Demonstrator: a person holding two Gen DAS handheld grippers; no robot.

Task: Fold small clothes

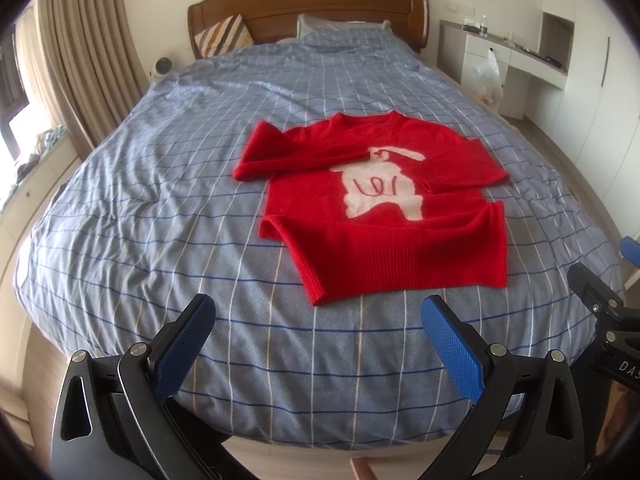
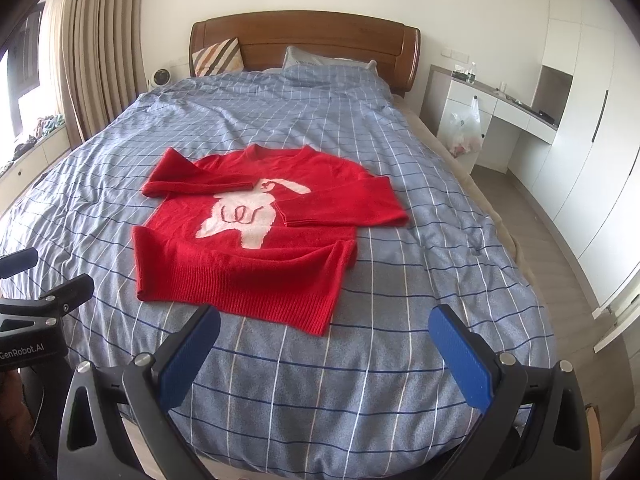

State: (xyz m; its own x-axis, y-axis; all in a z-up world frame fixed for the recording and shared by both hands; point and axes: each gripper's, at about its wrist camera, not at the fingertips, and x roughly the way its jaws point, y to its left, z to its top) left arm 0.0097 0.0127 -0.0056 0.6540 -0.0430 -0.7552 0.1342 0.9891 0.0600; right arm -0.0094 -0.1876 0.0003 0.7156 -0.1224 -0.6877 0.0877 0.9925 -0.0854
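red sweater (image 1: 384, 232), blue checked duvet (image 1: 160, 184)

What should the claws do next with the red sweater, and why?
Probably lower both claws to the red sweater hem and pinch its near corners. The left claw and right claw hang open and empty, the sleeves are already folded inward, and the hem edge lies nearest on the bed.

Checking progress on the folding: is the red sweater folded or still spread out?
Partly folded: the red sweater lies flat, both sleeves crossed over its front.
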